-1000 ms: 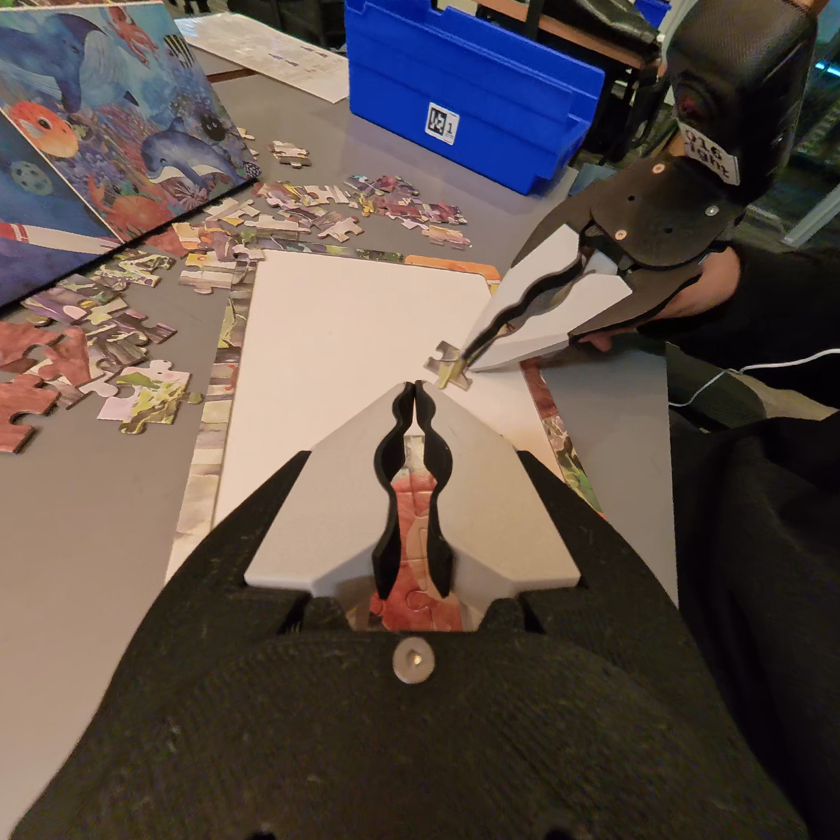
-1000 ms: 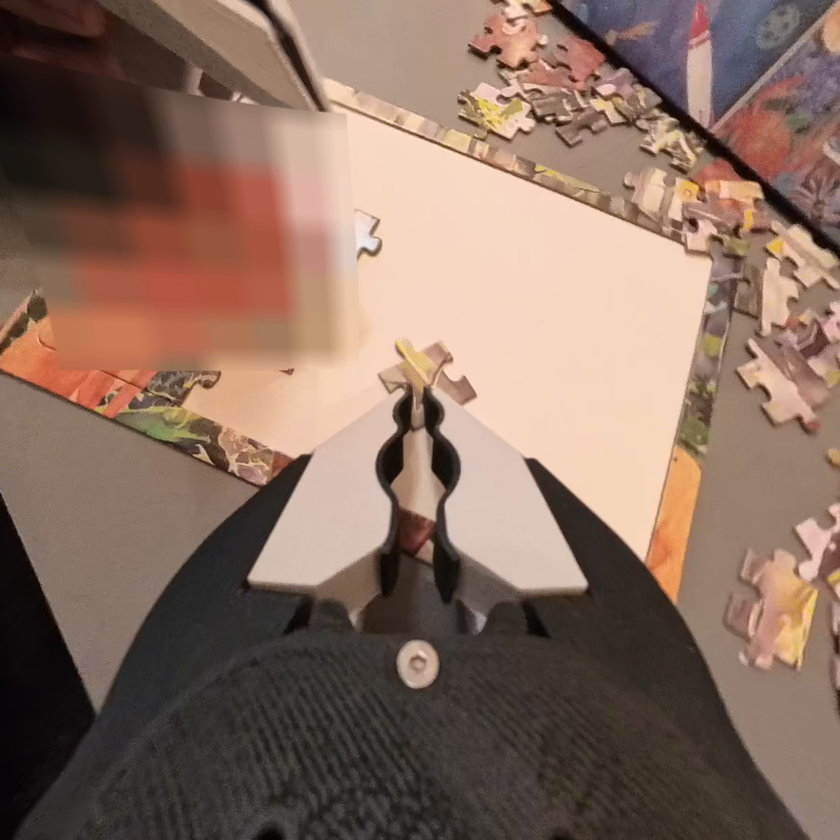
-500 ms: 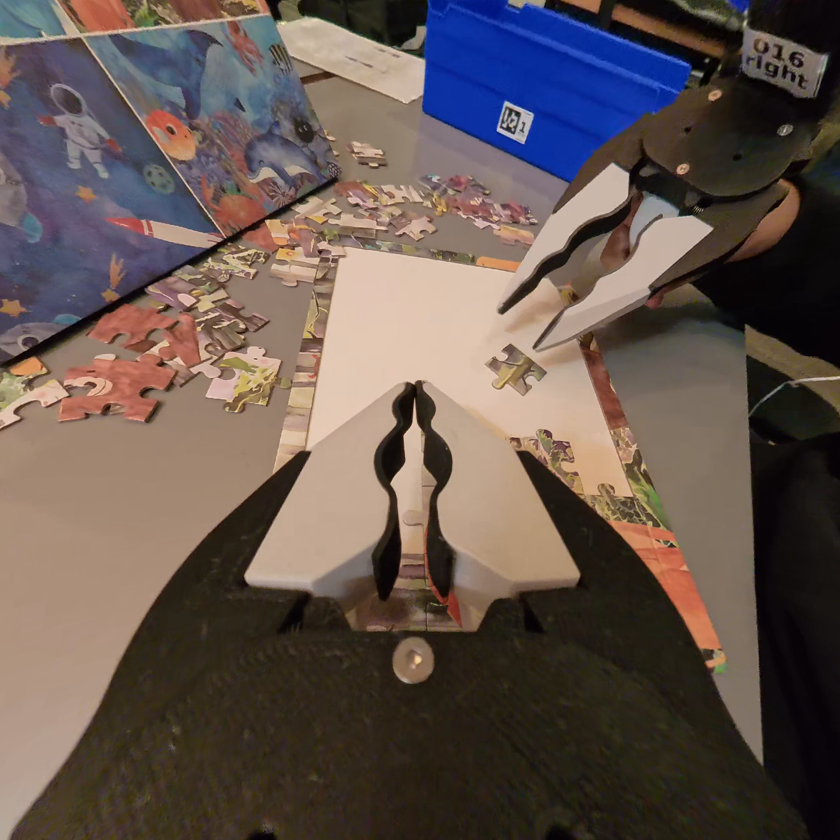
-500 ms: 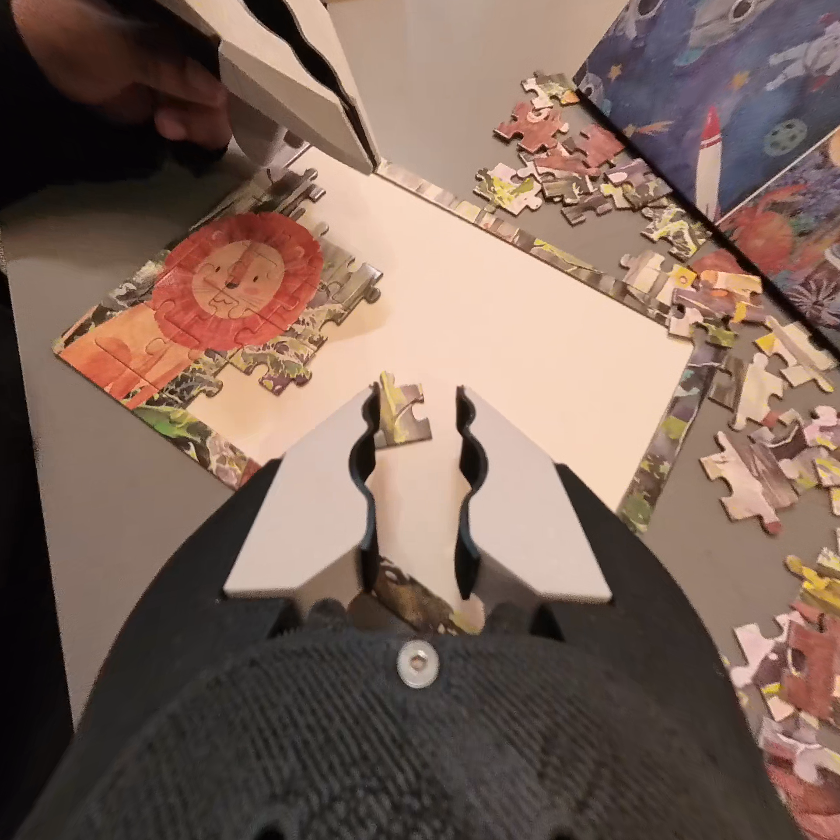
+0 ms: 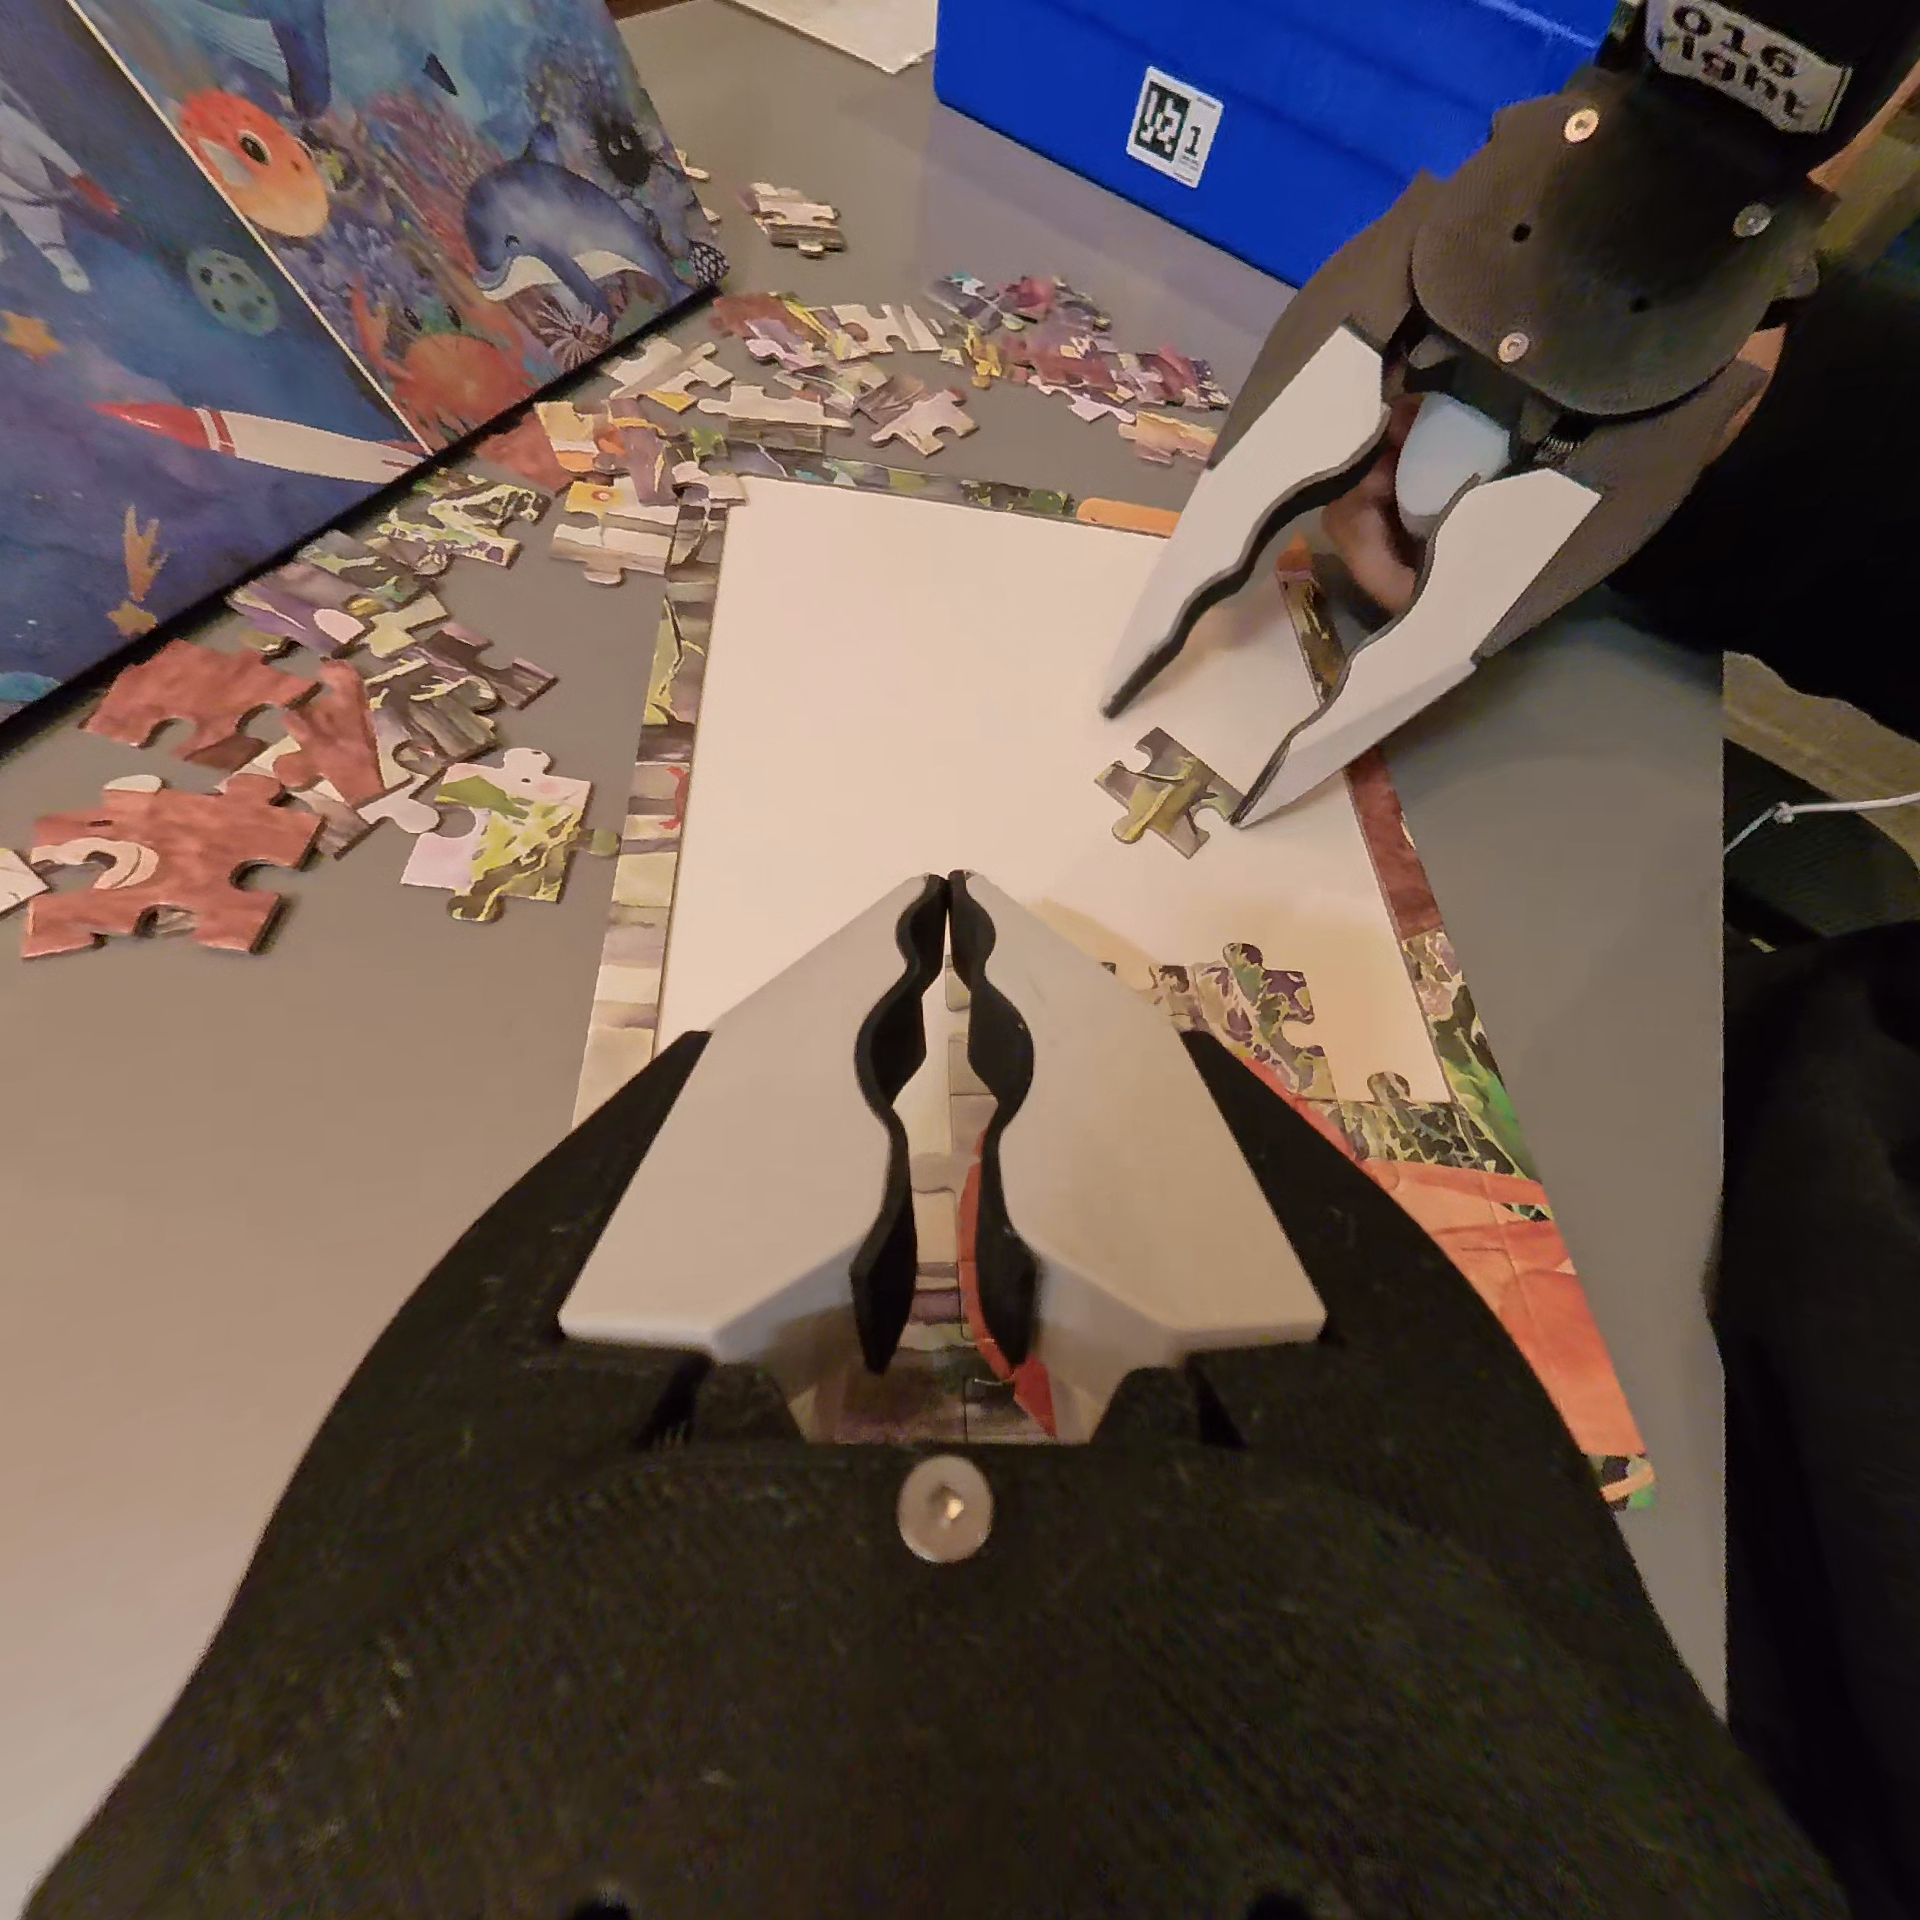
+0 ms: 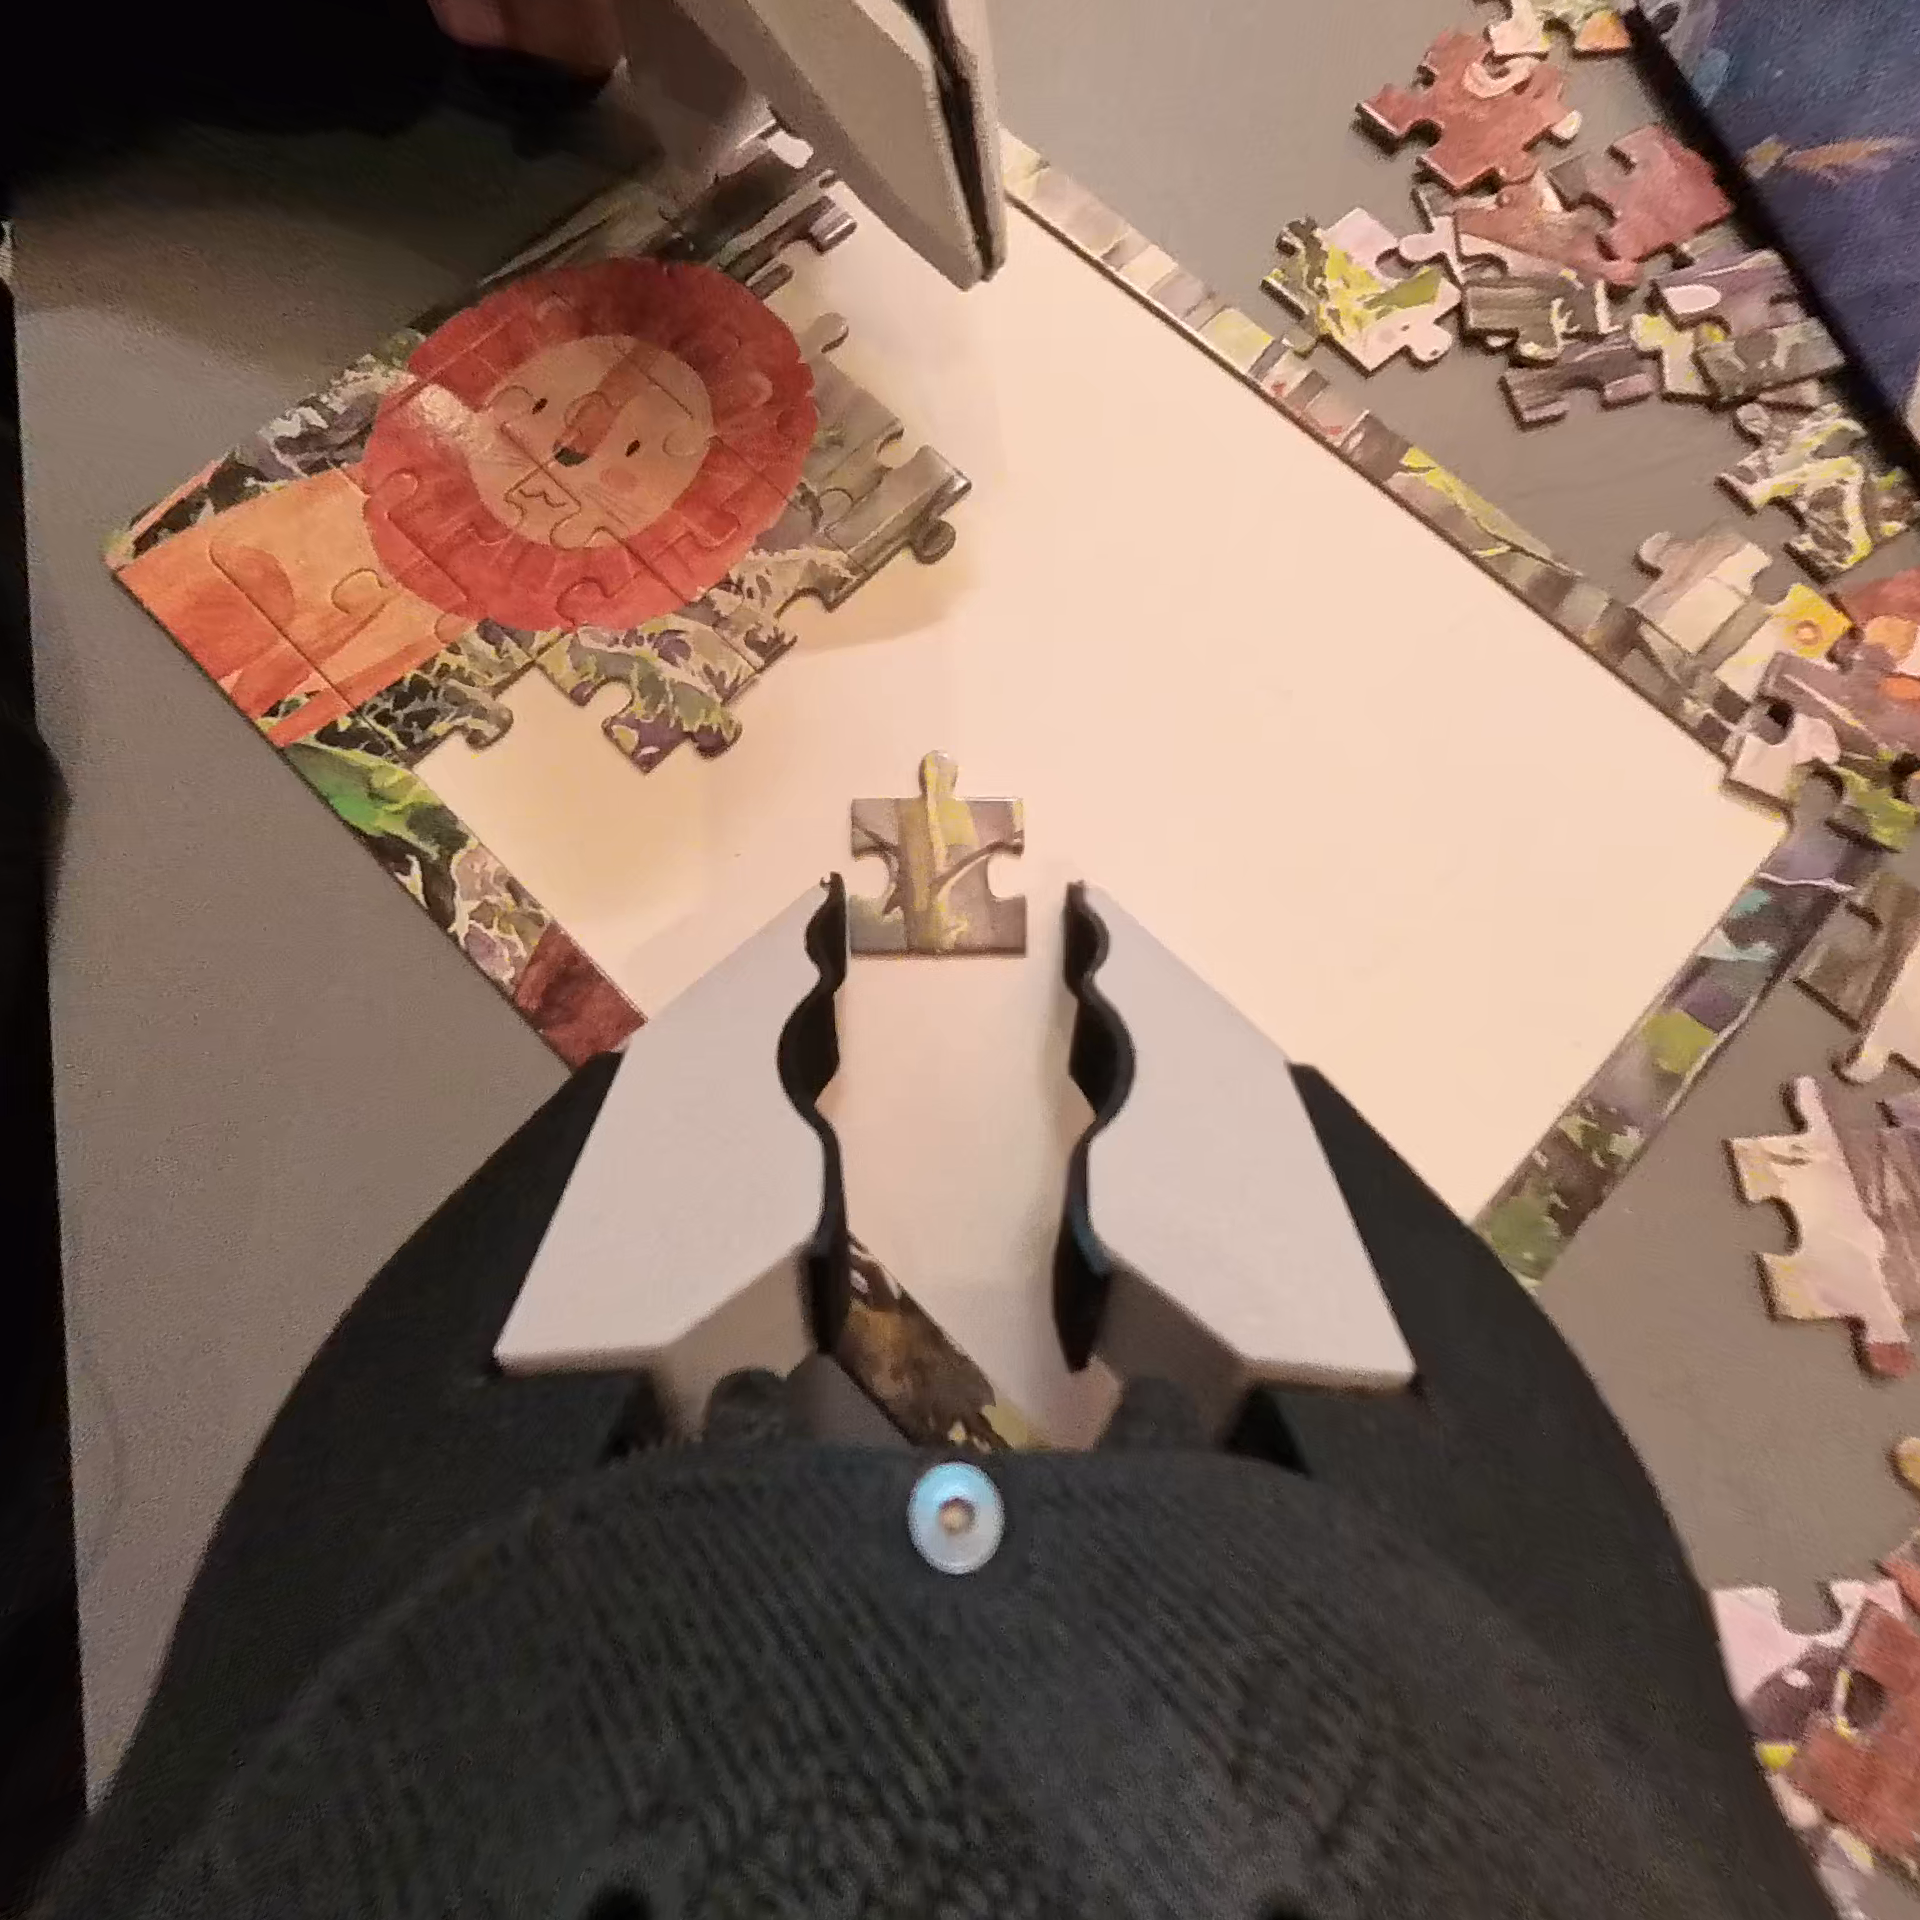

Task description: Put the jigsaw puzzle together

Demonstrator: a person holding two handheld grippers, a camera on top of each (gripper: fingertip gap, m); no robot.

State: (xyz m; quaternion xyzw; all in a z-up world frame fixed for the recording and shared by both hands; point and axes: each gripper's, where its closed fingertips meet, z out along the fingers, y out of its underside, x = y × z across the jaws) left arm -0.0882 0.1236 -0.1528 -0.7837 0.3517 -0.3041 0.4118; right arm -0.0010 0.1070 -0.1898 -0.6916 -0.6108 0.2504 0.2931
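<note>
Right wrist view: piece (image 6: 938, 871) tab-forward, flat.

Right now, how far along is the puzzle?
Done: the lion corner is assembled in the tray. In hand: nothing is gripped; the right gripper is open around one loose piece lying apart on the white base, the left gripper is shut and empty. Left: most of the base is bare, and piles of pieces wait outside on the table.
</note>
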